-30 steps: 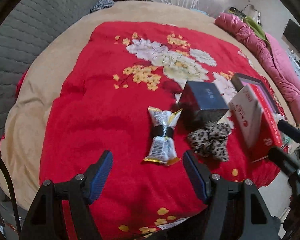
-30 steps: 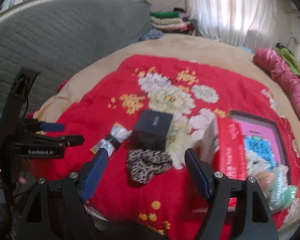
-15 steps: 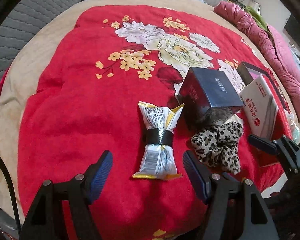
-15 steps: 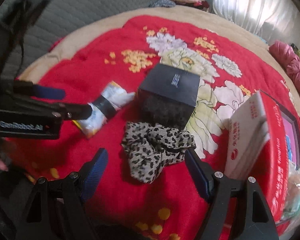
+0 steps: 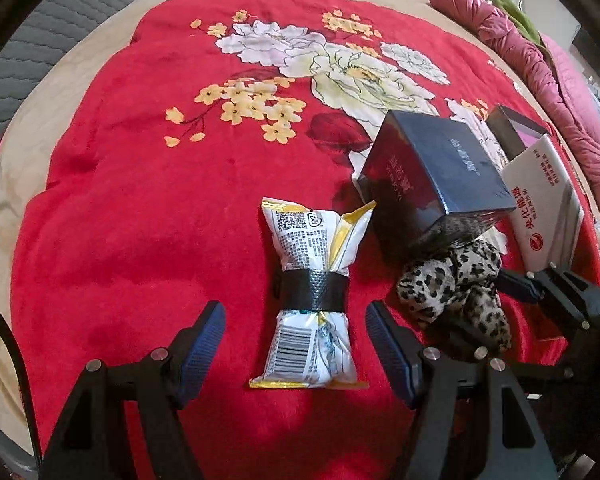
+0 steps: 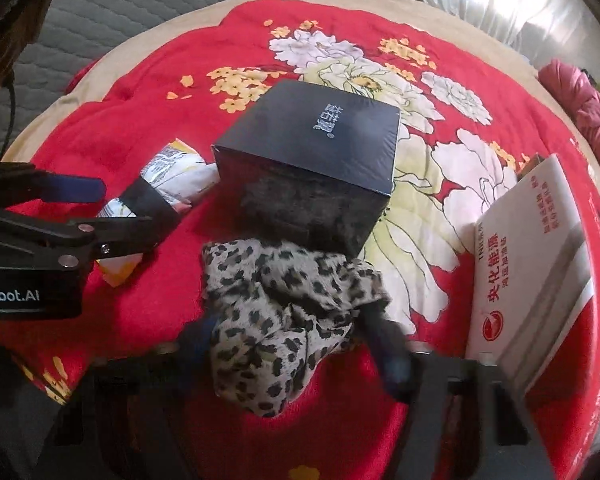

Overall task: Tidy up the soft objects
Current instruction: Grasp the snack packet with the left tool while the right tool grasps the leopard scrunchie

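Covering bed (image 5: 60, 92): red floral blanket (image 5: 148, 184)

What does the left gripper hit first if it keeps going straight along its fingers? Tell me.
Likely the snack packet, which lies between and just ahead of the left gripper and its open fingers; depth is hard to judge.

Left gripper (image 5: 296, 350): black angular frame, ribbed blue pads, silver screws; white "Robot.AI" lettering on its side.
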